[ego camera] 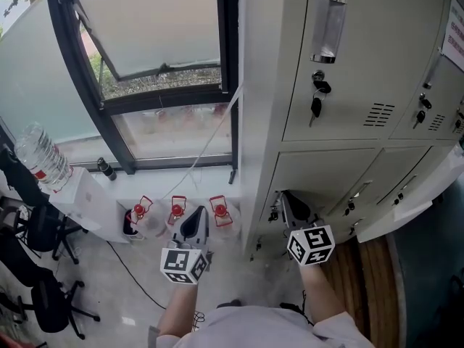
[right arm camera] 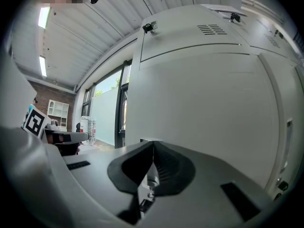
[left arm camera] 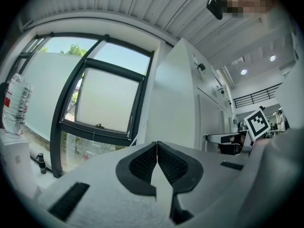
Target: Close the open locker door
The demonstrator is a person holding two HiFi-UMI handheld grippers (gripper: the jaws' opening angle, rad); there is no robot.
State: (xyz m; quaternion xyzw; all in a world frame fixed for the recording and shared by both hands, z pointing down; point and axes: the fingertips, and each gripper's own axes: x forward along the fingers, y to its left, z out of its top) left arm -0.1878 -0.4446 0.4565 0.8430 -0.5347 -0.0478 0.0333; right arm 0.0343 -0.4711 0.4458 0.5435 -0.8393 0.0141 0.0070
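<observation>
A bank of pale grey lockers (ego camera: 341, 64) fills the right of the head view. At its lower right one door (ego camera: 409, 198) stands swung out toward me, seen edge-on from above. My right gripper (ego camera: 291, 201) is shut and empty, its tips close to the front of a lower locker door (right arm camera: 204, 113), left of the open door. In the right gripper view that gripper (right arm camera: 153, 144) has its jaws pressed together. My left gripper (ego camera: 196, 217) is shut and empty too, held left of the lockers and pointing at the window (left arm camera: 107, 99); its jaws (left arm camera: 156, 144) meet at the tips.
Keys (ego camera: 317, 96) hang from the upper locker's lock. Three small red items (ego camera: 177, 210) sit on the floor under the window sill. A large water bottle (ego camera: 40, 154) stands on a white box at left, with black office chairs (ego camera: 40, 267) below it. A thin cord (ego camera: 206, 147) runs down across the window.
</observation>
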